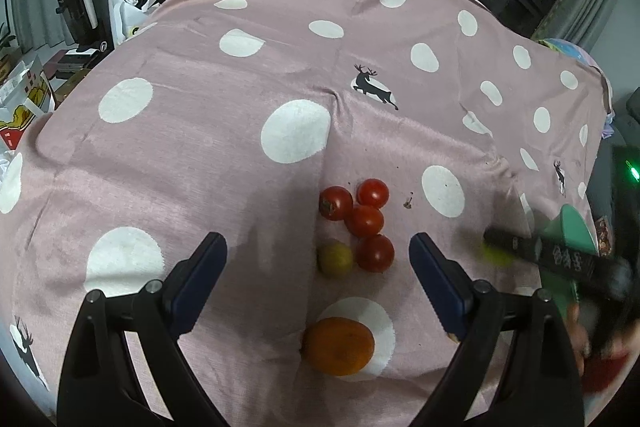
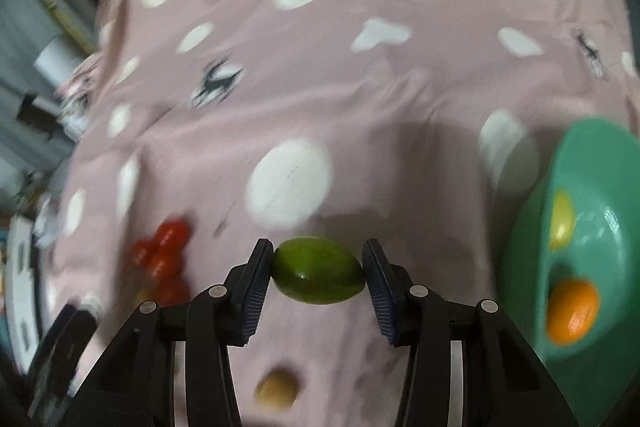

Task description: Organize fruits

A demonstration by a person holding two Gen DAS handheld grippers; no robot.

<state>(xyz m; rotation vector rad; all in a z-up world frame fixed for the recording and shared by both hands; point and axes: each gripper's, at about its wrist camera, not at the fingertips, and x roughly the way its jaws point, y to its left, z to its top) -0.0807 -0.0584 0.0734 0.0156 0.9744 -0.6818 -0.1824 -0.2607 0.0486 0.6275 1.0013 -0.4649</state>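
Note:
My right gripper (image 2: pixel 318 271) is shut on a green lime (image 2: pixel 318 270) and holds it above the pink dotted cloth (image 2: pixel 360 87). A green bowl (image 2: pixel 592 155) at the right holds an orange (image 2: pixel 572 311) and a yellow fruit (image 2: pixel 562 219). My left gripper (image 1: pixel 318 251) is open and empty above the cloth (image 1: pixel 240 107). Between its fingers lie several red tomatoes (image 1: pixel 366 221), a small yellow-green fruit (image 1: pixel 335 258) and an orange (image 1: pixel 338 346). The tomatoes (image 2: pixel 164 255) show blurred at the left in the right wrist view.
The right gripper (image 1: pixel 560 259) and the bowl (image 1: pixel 576 227) show blurred at the right of the left wrist view. A small yellowish fruit (image 2: pixel 276 393) lies under the right gripper. Clutter and boxes (image 1: pixel 32 95) stand beyond the cloth's left edge.

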